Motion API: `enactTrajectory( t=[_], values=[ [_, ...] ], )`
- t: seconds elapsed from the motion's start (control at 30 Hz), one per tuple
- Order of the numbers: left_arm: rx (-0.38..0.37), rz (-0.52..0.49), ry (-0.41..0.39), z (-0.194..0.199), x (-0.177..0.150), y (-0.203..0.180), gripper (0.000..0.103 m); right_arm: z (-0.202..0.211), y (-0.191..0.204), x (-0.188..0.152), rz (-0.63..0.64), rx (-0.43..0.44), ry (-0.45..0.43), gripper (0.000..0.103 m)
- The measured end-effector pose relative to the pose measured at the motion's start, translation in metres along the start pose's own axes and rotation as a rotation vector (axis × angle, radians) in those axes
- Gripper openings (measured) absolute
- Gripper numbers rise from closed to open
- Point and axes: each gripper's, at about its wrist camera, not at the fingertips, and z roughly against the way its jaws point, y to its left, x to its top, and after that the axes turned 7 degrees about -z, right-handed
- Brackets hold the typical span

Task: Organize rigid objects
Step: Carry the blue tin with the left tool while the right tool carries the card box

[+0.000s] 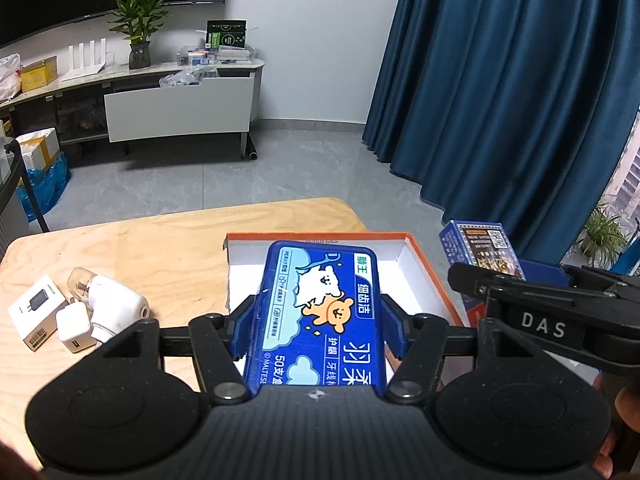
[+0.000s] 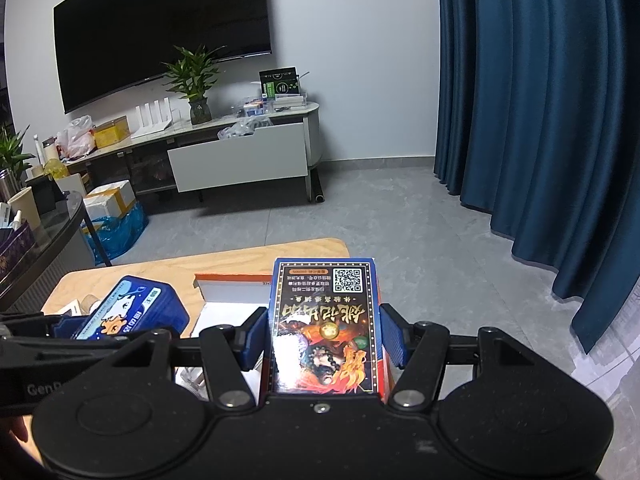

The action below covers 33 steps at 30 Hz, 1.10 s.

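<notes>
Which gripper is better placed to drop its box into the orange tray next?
Left, probably. The left gripper holds the blue floss box already over the orange tray; the right gripper's card box sits at the tray's right edge.

The floss box is deep blue, printed with pale-blue clouds, a white bear and an orange bear. The card box is blue with a dotted-bordered black panel, flames and a QR code. The tray is orange outside, white inside. The counter is pale wood grain; the chargers are white.
</notes>
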Motion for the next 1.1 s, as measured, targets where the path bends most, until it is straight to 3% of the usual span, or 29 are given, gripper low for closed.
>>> enactTrajectory(
  t=[1.1],
  values=[
    [-0.042,0.009,0.083,-0.033,-0.021,-0.004,0.064,-0.052,-0.003,-0.008,0.017,-0.029,0.102,0.071]
  ],
)
